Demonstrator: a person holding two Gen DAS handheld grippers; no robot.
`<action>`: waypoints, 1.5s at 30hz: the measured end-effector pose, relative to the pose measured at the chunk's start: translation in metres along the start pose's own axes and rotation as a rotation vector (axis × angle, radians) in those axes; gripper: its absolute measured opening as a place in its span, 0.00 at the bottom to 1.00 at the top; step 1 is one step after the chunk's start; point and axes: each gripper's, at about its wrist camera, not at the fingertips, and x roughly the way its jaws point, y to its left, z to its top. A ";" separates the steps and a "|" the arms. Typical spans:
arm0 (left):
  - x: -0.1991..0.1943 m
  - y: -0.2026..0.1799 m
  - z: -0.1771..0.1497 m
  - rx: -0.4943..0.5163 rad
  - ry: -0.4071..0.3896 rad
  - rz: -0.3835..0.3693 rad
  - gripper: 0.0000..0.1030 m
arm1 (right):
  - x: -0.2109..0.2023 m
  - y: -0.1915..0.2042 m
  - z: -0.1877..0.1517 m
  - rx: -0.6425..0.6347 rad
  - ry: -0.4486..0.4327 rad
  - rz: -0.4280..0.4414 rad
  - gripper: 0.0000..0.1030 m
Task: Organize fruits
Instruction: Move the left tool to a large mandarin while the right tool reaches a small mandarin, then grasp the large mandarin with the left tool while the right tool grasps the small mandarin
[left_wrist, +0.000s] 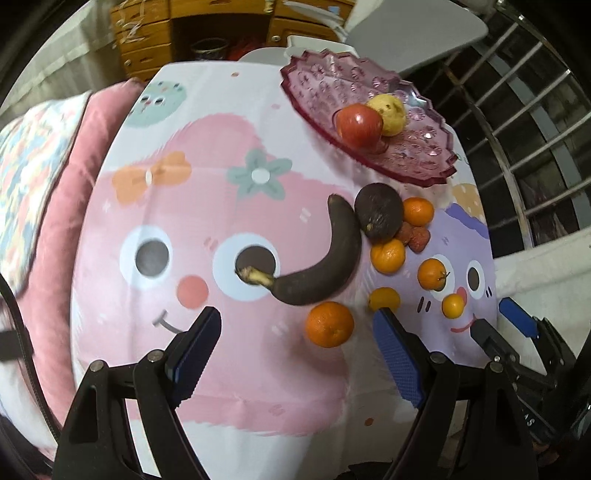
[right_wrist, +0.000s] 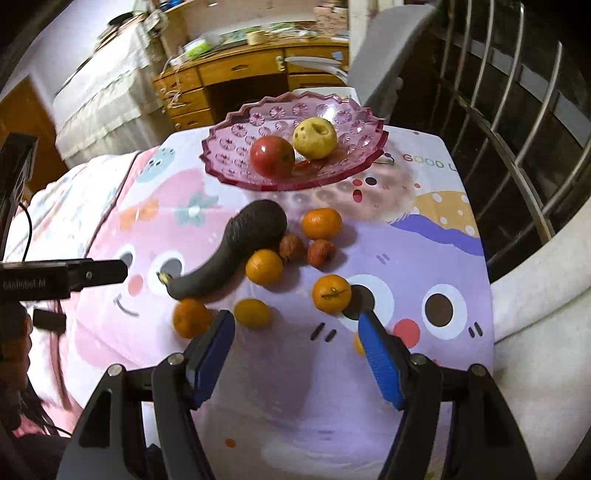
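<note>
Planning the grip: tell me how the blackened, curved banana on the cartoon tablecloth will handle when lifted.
The blackened, curved banana looks overripe, so it is probably soft and may squash under firm pads. Its curve should keep it from rolling, unlike the round orange tangerines beside it. Its long shape may sag or tilt if gripped near the stem.

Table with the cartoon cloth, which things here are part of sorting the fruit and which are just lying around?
For the job:
- pink dish
- red apple and yellow fruit, already in it
- blackened banana
- oranges, such as the nearest one
- two small reddish fruits

Just lying about:
- wooden desk
- pink cushion
- metal railing
</note>
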 end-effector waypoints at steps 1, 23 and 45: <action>0.005 -0.001 -0.005 -0.022 -0.002 0.006 0.81 | 0.002 -0.004 -0.003 -0.011 -0.011 0.007 0.68; 0.091 -0.029 -0.040 -0.184 0.014 0.091 0.63 | 0.072 -0.066 -0.036 -0.175 0.006 0.095 0.65; 0.082 -0.025 -0.031 -0.157 0.025 0.088 0.42 | 0.078 -0.064 -0.038 -0.200 0.078 0.092 0.30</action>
